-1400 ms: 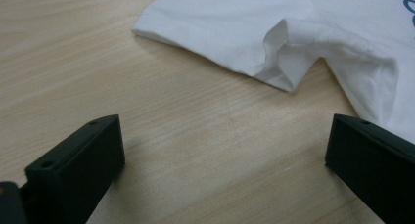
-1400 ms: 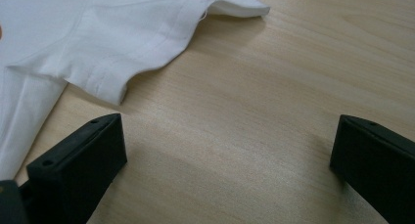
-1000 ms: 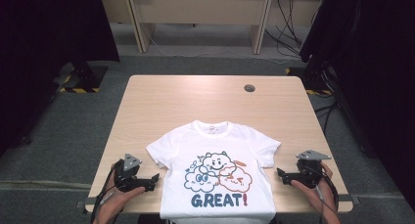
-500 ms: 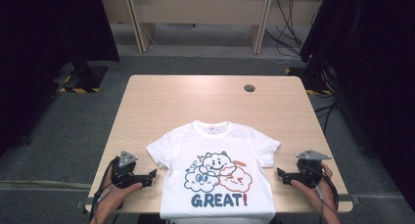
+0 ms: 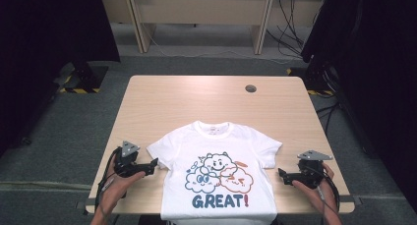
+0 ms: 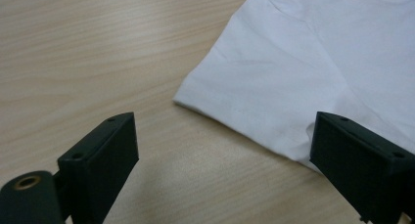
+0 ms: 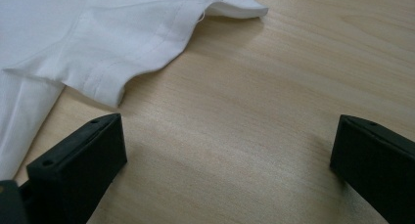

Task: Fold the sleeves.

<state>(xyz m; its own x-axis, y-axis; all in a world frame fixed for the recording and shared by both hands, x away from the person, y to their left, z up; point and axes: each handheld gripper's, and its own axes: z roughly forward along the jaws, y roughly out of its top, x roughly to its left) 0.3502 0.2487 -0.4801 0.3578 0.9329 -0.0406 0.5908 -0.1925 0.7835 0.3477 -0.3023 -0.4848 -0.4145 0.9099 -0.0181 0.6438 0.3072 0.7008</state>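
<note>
A white T-shirt [image 5: 216,171] with cartoon clouds and the word GREAT lies flat, front up, on the near half of the wooden table [image 5: 206,102]. My left gripper [image 5: 150,165] rests just left of the shirt's left sleeve [image 6: 274,87], pointing at it. It is open, its jaws have just been closing a little, and only bare table lies between them [image 6: 226,136]. My right gripper [image 5: 282,175] sits just right of the shirt's other sleeve [image 7: 122,53], open, with bare wood between its jaws [image 7: 229,136].
A round cable hole [image 5: 251,88] sits near the table's far right edge. Beyond the table stands a wooden desk [image 5: 201,9] with cables [image 5: 290,18] hanging behind it. Dark curtains flank both sides. The shirt's hem hangs over the front edge.
My left gripper has shifted a little away from the table's front edge, staying beside the left sleeve. The right gripper and the shirt have not moved.
</note>
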